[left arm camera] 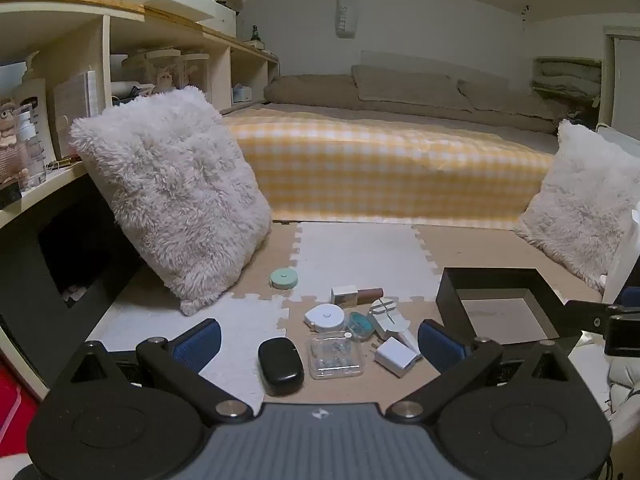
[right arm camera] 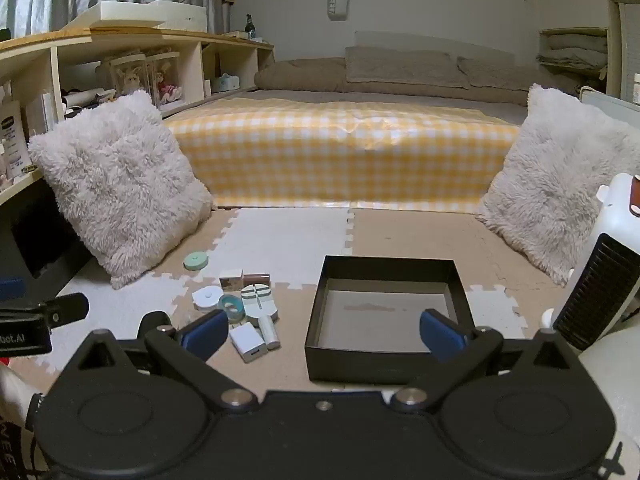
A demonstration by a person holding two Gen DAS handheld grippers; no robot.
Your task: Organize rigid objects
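Note:
Small rigid items lie in a cluster on the foam floor mat: a black oval case (left arm camera: 280, 365), a clear plastic box (left arm camera: 335, 355), a white charger cube (left arm camera: 395, 356) (right arm camera: 248, 342), a white round tape measure (left arm camera: 325, 316) (right arm camera: 207, 297), a teal ring (left arm camera: 360, 325) (right arm camera: 232, 306) and a mint round disc (left arm camera: 284, 278) (right arm camera: 196, 261). An empty black open box (right arm camera: 384, 316) (left arm camera: 496, 304) stands to their right. My left gripper (left arm camera: 318, 344) is open above the cluster. My right gripper (right arm camera: 322, 334) is open, just before the box's near-left corner.
Two fluffy white pillows (right arm camera: 116, 184) (right arm camera: 560, 176) lean at left and right. A bed with a yellow checked cover (right arm camera: 344, 160) closes the far side. A shelf unit (left arm camera: 120, 60) runs along the left. A white heater (right arm camera: 600, 280) stands at right.

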